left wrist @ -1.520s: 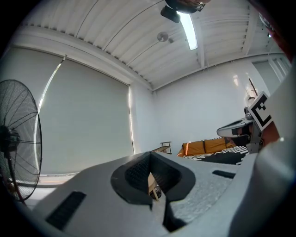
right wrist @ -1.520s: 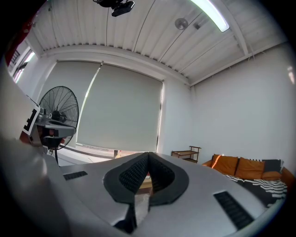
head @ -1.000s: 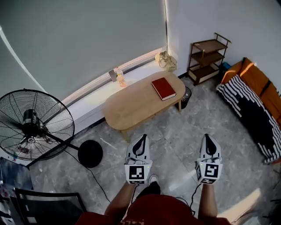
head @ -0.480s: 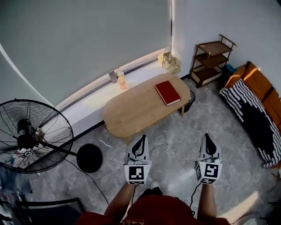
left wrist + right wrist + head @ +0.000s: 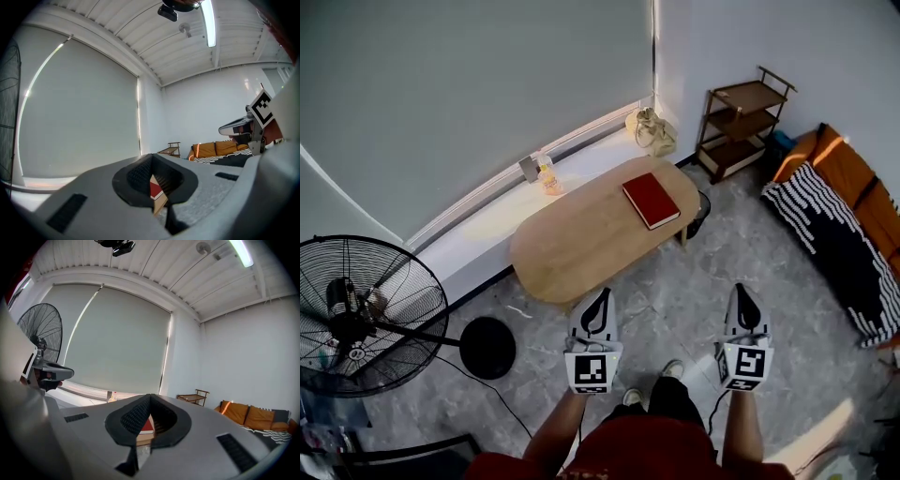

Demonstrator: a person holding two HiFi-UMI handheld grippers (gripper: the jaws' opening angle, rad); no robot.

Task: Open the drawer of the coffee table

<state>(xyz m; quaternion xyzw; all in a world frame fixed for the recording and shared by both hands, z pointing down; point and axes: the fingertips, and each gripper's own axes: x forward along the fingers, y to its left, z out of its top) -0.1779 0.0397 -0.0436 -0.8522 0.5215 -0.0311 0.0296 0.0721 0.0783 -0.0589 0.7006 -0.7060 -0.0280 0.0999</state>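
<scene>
Ahead of left tool (image 5: 602,298) and right tool (image 5: 743,296), untouched: oval wooden bench (image 5: 572,246) carrying red book (image 5: 651,200) | left tool: pressed together, empty | right tool: pressed together, empty | drawer: not discernible

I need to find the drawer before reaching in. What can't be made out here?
Drawer: the head view shows only the table from above; its sides are hidden.
Both gripper views: the shut jaws cover all but a sliver of book.
Sill items: head view, too small.
Fan: cut by the left edge.
</scene>
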